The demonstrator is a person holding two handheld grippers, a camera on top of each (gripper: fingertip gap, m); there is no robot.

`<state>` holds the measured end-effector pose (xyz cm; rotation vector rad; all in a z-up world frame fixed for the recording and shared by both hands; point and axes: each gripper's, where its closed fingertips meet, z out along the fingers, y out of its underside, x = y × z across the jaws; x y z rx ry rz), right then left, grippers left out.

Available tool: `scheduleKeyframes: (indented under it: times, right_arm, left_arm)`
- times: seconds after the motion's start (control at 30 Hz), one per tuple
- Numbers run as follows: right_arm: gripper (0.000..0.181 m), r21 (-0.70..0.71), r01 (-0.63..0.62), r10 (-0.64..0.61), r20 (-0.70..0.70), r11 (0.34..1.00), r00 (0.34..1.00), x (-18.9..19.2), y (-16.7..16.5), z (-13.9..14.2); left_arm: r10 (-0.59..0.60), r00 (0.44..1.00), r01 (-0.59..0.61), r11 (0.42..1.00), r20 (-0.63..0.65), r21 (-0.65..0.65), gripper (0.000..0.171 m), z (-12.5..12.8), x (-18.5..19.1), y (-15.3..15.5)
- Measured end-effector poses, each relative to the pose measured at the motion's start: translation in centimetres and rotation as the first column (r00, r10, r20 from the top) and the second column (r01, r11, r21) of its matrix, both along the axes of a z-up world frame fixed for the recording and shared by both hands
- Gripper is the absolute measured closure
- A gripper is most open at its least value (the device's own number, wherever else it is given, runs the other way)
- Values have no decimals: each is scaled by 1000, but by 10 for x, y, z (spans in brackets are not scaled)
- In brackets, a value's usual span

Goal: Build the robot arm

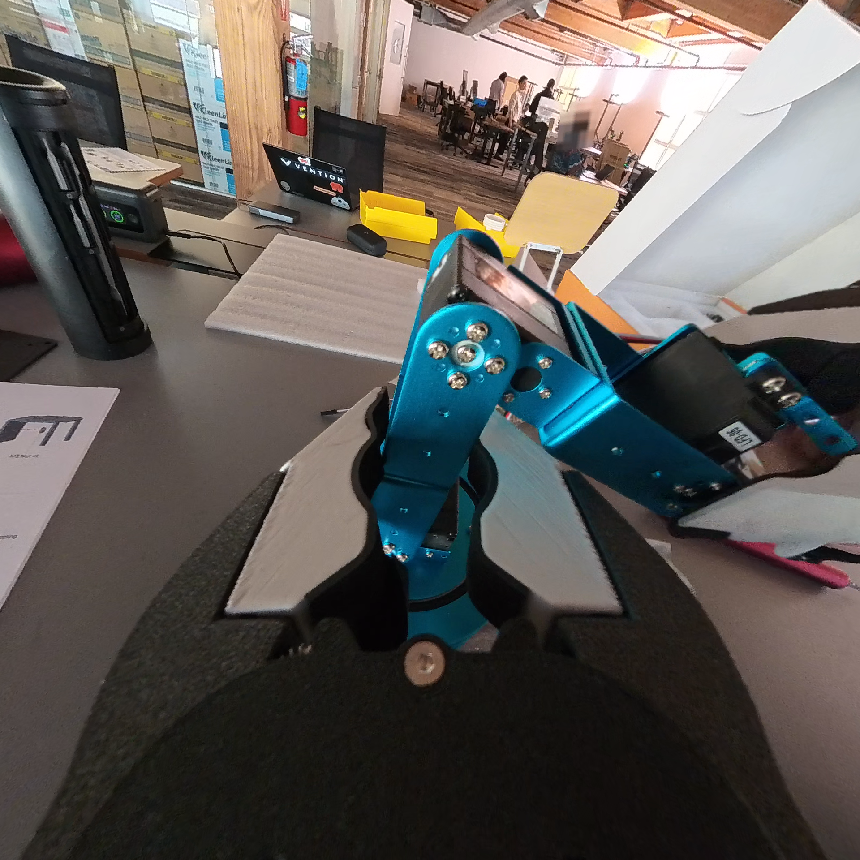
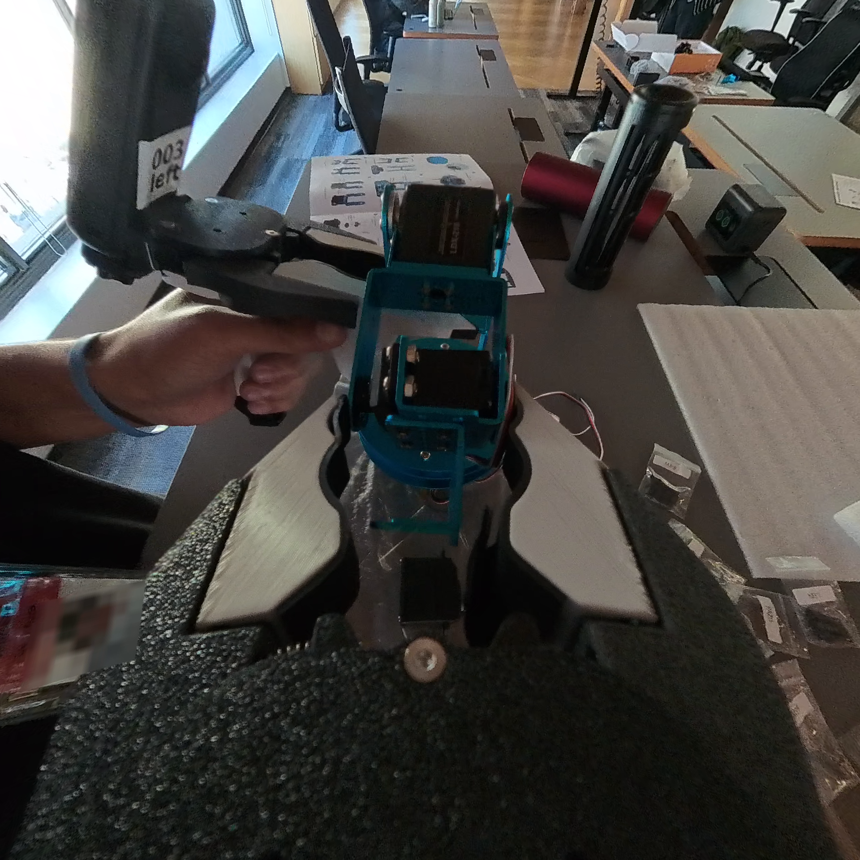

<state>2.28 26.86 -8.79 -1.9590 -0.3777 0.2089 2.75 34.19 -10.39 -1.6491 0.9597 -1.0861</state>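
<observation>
Left gripper (image 1: 430, 470) is clamped on the blue arm (image 1: 458, 419) mid-desk; right gripper (image 2: 426, 456) pinches its base. Foam sheet (image 1: 316, 298) at 11 o'clock, black tube (image 1: 70, 232) at 10, manual (image 1: 37, 465) at 9.

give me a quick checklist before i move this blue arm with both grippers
1. Blue arm sits between the left gripper fingers: ok.
2. Left gripper clamped tight on it: cannot tell.
3. Right gripper pressing both sides of the arm's other end: ok.
4. Wires beside the base free of snags: cannot tell.
5. Black tube and small bags on the table stand apart from the arm: ok.
</observation>
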Motion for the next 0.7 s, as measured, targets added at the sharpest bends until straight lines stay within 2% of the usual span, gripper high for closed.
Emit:
scheduleKeyframes:
  times: [0.2,0.37,0.4,0.5,0.57,0.6,0.63,0.7]
  right_arm:
    - [115,21,0,0,7,1000,1000,0,-1,1]
    - [106,91,49,-41,-90,995,995,9,-20,12]
    - [107,105,68,-58,-101,992,993,13,-28,12]
    - [115,134,118,-95,-170,984,981,23,-50,8]
    - [121,163,172,-134,-220,971,966,29,-60,9]
    - [123,162,193,-152,-236,968,960,30,-61,7]
    - [123,156,200,-158,-249,967,956,29,-59,3]
    - [124,141,208,-170,-246,968,954,24,-51,-5]
  left_arm:
    - [-30,999,31,999,-31,29,140,-1,1,-3]
    - [-54,997,56,997,-57,47,138,-2,-1,-4]
    - [-66,995,69,996,-68,52,136,-1,-5,-5]
    - [-114,989,124,987,-95,101,115,2,-27,-7]
    - [-195,974,207,972,-115,108,95,6,-40,-11]
    - [-264,961,272,955,-83,118,91,18,-43,-15]
    - [-341,938,346,928,-58,138,89,33,-44,-20]
    - [-516,853,522,834,-85,177,71,53,-38,-29]
